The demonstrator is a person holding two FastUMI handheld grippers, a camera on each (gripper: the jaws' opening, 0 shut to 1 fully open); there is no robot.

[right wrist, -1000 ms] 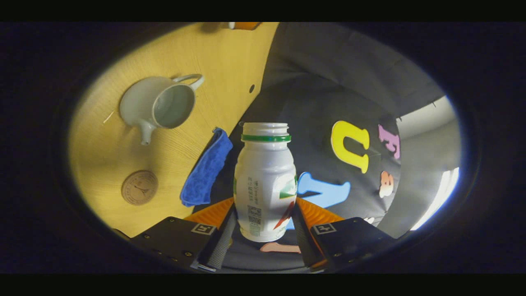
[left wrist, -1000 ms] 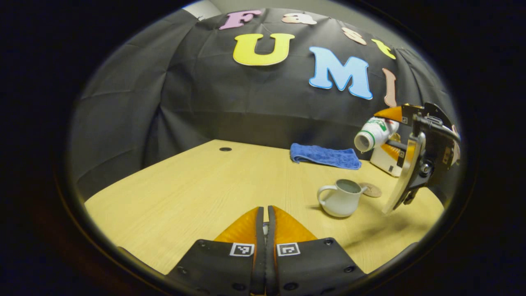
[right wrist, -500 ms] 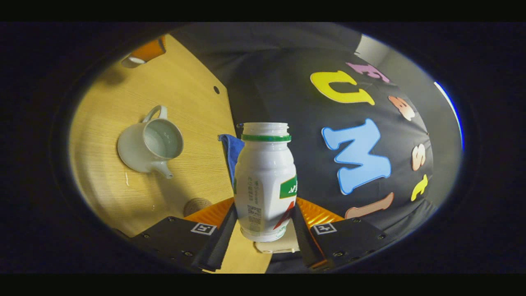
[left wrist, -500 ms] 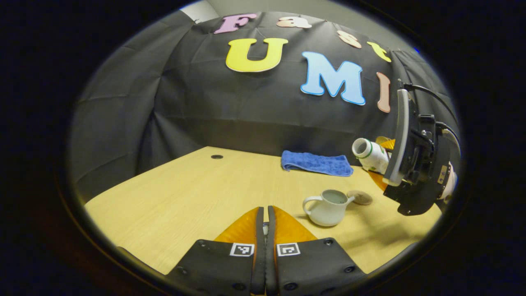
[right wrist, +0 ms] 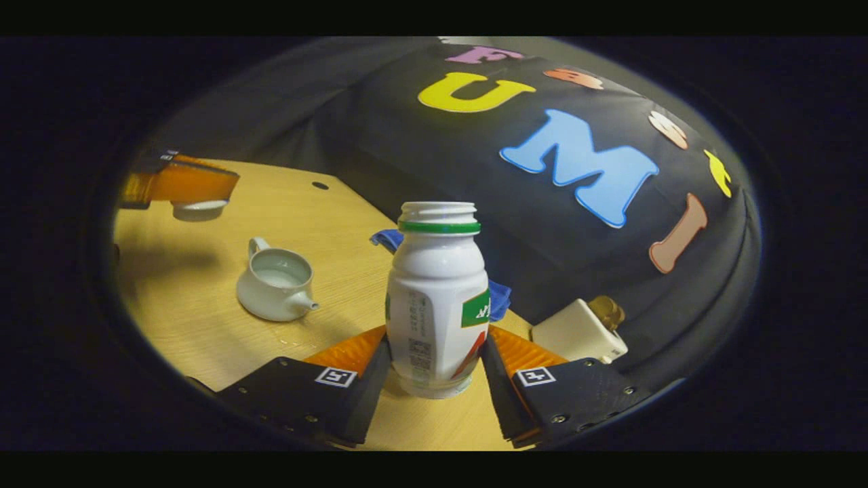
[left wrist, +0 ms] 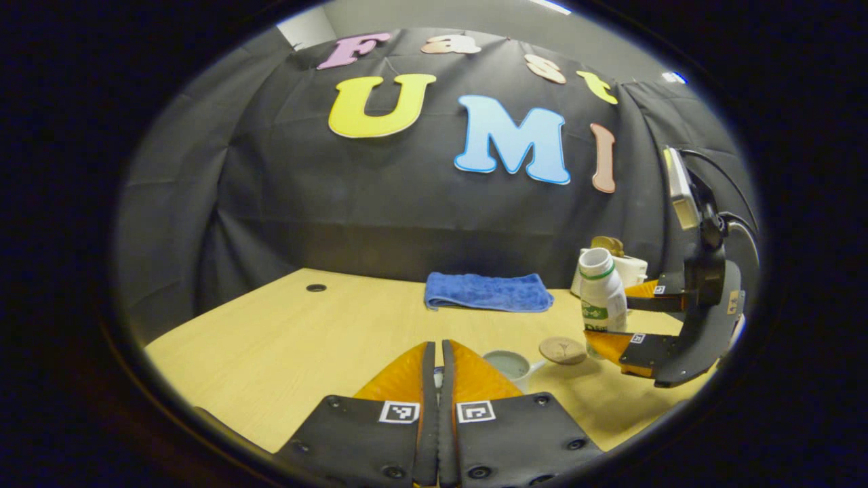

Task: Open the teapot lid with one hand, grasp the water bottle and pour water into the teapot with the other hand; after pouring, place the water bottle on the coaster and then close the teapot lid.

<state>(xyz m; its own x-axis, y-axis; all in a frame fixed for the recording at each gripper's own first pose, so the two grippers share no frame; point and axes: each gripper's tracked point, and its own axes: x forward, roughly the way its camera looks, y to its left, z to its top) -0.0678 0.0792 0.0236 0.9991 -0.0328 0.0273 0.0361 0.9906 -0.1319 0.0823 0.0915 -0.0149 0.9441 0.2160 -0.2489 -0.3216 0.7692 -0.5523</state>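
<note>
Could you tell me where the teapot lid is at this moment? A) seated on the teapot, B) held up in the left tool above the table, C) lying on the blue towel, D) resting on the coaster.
B: in the right gripper view the left tool holds the lid clear of the table, while the teapot stands open.

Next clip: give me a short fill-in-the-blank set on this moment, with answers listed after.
1. The right gripper is shut on the ___.
2. The teapot stands with its lid ___.
3. The cloth lying by the booth wall is ___ in colour.
4. The left gripper holds the teapot's ___.

Missing words: water bottle; off; blue; lid
</note>
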